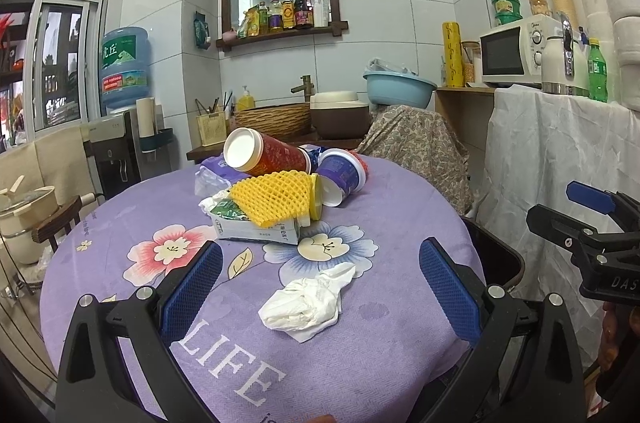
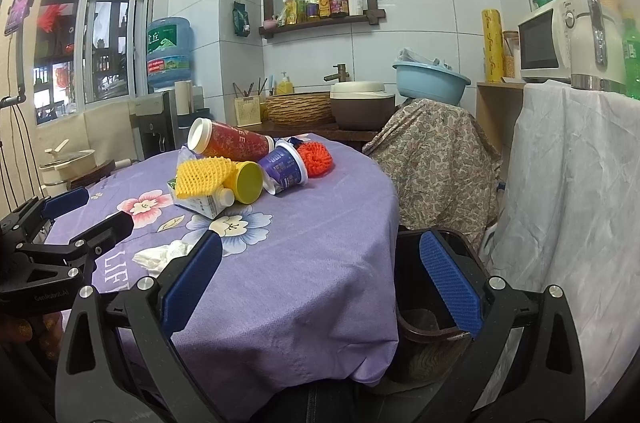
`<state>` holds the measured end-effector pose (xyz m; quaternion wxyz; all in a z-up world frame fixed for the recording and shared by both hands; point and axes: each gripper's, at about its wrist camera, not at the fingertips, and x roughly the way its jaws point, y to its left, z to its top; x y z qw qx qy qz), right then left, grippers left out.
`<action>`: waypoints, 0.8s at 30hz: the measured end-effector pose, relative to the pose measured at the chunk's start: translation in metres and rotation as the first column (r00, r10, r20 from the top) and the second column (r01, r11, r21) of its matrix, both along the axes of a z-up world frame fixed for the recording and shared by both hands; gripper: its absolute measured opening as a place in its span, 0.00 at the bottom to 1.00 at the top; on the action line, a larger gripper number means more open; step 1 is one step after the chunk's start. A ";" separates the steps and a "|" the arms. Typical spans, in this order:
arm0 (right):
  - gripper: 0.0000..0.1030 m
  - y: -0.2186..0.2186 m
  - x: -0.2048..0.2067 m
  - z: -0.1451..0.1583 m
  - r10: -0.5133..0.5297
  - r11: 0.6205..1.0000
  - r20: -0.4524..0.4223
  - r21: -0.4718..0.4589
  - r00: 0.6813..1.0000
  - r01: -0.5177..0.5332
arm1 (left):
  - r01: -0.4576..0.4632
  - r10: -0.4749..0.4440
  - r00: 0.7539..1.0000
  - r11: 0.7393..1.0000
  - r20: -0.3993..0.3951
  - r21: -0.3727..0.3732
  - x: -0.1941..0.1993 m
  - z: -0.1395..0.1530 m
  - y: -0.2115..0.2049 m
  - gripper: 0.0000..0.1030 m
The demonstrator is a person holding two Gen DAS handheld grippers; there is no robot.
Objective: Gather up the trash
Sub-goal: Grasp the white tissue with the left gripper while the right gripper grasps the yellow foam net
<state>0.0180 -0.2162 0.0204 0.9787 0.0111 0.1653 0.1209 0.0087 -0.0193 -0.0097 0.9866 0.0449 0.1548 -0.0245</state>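
Note:
A round table with a purple flowered cloth (image 1: 400, 223) holds a trash pile: a red paper cup (image 1: 266, 153) on its side, a purple tub (image 1: 344, 173), yellow foam netting (image 1: 276, 199), a yellow cup (image 2: 248, 181), a flattened carton (image 1: 260, 229) and an orange foam net (image 2: 318, 153). A crumpled white tissue (image 1: 308, 299) lies nearer, between the fingers of my open, empty left gripper (image 1: 320, 287). My right gripper (image 2: 320, 279) is open and empty over the table's right edge, beside a dark trash bin (image 2: 432, 327) on the floor.
A cloth-draped chair (image 2: 436, 151) stands behind the table. A white-draped counter (image 2: 580, 183) with a microwave (image 1: 516, 51) is on the right. A sink shelf with basket (image 1: 276, 119), a water dispenser (image 1: 120, 139) and a pot on a chair (image 1: 28, 207) stand behind and to the left.

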 end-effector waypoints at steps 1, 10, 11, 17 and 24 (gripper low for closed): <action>0.95 0.000 0.000 0.000 -0.001 1.000 -0.001 -0.001 1.000 0.001 | 0.011 -0.011 1.000 1.000 -0.010 0.000 0.001 -0.001 0.000 0.95; 0.95 -0.007 0.009 -0.006 -0.020 1.000 -0.027 -0.007 0.999 0.020 | 0.070 -0.064 0.990 0.997 -0.126 0.044 0.023 -0.011 0.007 0.95; 0.95 -0.007 0.010 -0.006 -0.020 1.000 -0.031 -0.006 0.999 0.020 | 0.081 -0.072 0.987 0.995 -0.146 0.056 0.028 -0.012 0.008 0.95; 0.95 -0.007 0.016 -0.012 -0.015 1.000 -0.054 -0.006 0.998 0.015 | 0.146 -0.120 0.941 0.988 -0.316 0.057 0.062 -0.023 0.020 0.89; 0.95 -0.003 0.024 -0.017 -0.002 1.000 -0.078 -0.008 0.997 0.002 | 0.177 -0.150 0.881 0.984 -0.448 0.018 0.086 -0.038 0.033 0.81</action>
